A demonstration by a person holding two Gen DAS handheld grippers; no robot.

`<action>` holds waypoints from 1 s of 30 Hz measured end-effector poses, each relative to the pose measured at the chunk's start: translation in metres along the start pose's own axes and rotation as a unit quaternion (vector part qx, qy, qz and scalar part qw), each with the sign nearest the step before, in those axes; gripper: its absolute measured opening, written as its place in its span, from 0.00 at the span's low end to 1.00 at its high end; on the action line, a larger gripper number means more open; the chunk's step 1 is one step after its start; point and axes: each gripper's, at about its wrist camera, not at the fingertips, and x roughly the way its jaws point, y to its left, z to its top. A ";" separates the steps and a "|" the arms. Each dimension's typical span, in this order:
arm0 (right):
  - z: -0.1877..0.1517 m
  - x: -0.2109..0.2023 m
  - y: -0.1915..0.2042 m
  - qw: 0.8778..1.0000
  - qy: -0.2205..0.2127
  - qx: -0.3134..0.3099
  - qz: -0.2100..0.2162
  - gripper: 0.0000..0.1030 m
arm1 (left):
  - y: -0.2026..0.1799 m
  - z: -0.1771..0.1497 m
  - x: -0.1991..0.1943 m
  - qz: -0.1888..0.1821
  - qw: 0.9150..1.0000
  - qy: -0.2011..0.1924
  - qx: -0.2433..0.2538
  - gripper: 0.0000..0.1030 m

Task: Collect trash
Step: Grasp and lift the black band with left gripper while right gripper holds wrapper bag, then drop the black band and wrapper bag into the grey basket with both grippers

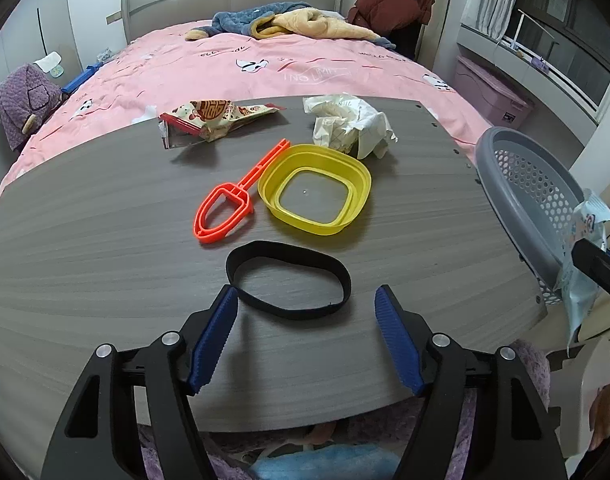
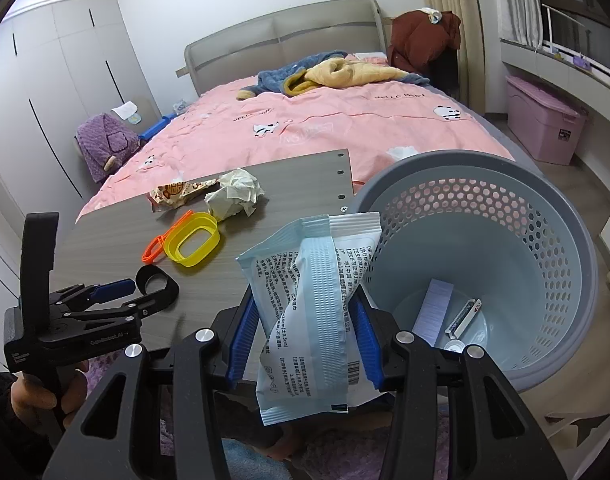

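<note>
Left gripper jaws apart, empty, near table front edge by black band; right gripper clamps blue-white packet beside basket.

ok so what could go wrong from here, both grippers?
1. The right gripper pinches the pale blue packet beside the grey basket, over its near rim rather than its middle; released here, the packet may catch the rim or drop outside.
2. The left gripper is open around the near part of the black band, which lies flat on the table; the pads could slide over it.
3. The orange clip and yellow lid lie just beyond and might get nudged.
</note>
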 end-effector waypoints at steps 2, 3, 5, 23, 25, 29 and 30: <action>0.000 0.001 0.000 1.000 0.002 0.000 -0.001 0.43 | 0.000 0.001 0.004 0.005 1.000 0.002 0.002 0.66; 0.001 0.002 0.000 1.000 0.003 0.000 -0.001 0.43 | 0.001 0.002 0.007 0.006 1.000 0.004 0.003 0.66; 0.001 0.004 0.000 1.000 0.004 -0.001 -0.002 0.43 | 0.001 0.004 0.011 0.007 1.000 0.006 0.002 0.66; 0.003 0.008 0.010 1.000 0.010 -0.011 -0.006 0.43 | 0.011 0.003 0.002 -0.008 1.000 -0.006 -0.003 0.20; 0.003 0.008 0.011 1.000 0.010 -0.011 -0.007 0.43 | 0.013 0.003 -0.005 -0.006 1.000 -0.014 -0.004 0.20; 0.004 0.006 0.010 1.000 0.008 -0.012 -0.006 0.43 | 0.010 0.005 -0.021 -0.010 0.999 -0.032 0.000 0.20; 0.004 0.005 0.010 1.000 0.007 -0.012 -0.007 0.43 | 0.009 0.006 -0.024 -0.012 0.999 -0.036 0.001 0.20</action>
